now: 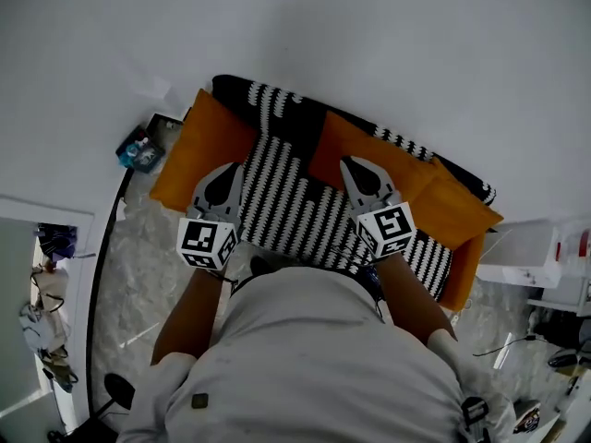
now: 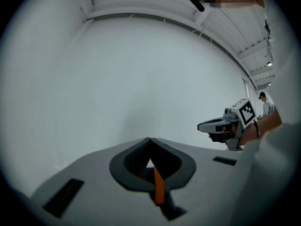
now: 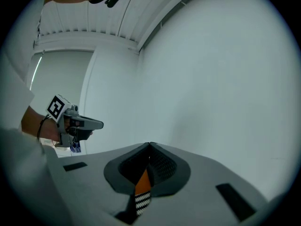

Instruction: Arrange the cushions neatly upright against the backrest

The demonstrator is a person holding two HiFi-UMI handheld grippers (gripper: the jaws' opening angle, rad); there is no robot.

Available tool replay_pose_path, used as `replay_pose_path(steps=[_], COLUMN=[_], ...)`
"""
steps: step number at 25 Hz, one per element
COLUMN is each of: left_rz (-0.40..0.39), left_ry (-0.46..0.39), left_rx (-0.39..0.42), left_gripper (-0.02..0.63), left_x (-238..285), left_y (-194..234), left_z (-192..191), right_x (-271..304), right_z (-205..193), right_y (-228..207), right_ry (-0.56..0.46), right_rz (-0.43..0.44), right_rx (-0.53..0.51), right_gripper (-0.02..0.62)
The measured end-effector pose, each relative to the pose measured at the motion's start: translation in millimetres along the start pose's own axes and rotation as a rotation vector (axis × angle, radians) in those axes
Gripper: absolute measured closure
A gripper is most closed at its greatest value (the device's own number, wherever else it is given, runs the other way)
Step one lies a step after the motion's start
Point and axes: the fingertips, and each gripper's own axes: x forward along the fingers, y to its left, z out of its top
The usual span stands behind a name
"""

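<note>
Two claws show in the head view, and a lot is hidden there. The person's white shirt (image 1: 314,358) covers the near edge of the sofa (image 1: 466,270), and the claws and arms cover bits of its middle. The left claw (image 1: 231,169) is clenched with nothing in it. It hangs over the spot where the left orange cushion (image 1: 199,146) meets the black and white striped cloth (image 1: 295,206). The right claw (image 1: 353,162) is clenched and empty too. It hangs over the middle orange cushion (image 1: 337,141), just beside the stripes. It is hard to tell if the striped part is a cushion or the seat. The cushions lie in the middle of the frame, close to the white wall (image 1: 369,35). At the right edge a white box (image 1: 526,252) is cut off, and what is in it cannot be made out. A small blue packet (image 1: 138,150) lies on the floor (image 1: 129,257) at the left. In the left gripper view, the wall fills most of the frame. The jaw tips meet with nothing between them, and only a thin orange strip peeks through the gap low down, below the claw. The right claw shows at the right, well apart. In the right gripper view, the jaw tips touch as well. A sliver of orange and stripes shows under them, and the left claw is at the left.
</note>
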Motion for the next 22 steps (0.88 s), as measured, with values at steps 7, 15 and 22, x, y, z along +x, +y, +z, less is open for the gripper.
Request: replay_pose_path(steps=[7, 15, 22], left_rz=[0.105, 0.218, 0.328], left_ry=[-0.005, 0.005, 0.009], left_rx=[-0.014, -0.055, -0.085], left_gripper=[0.597, 0.597, 0.597], left_x=[-84.5, -145.4, -153.4], left_y=[95.6, 162.3, 189.8], left_z=[-13.9, -26.6, -32.7], right_x=[72.4, 135.6, 180.8], right_z=[11.8, 25.8, 26.1], right_y=[100.4, 173.1, 187.0], right_ry=[-0.007, 0.001, 0.007], right_rz=[0.100, 0.231, 0.344], right_rx=[-0.013, -0.031, -0.039], right_gripper=[0.569, 0.569, 0.569])
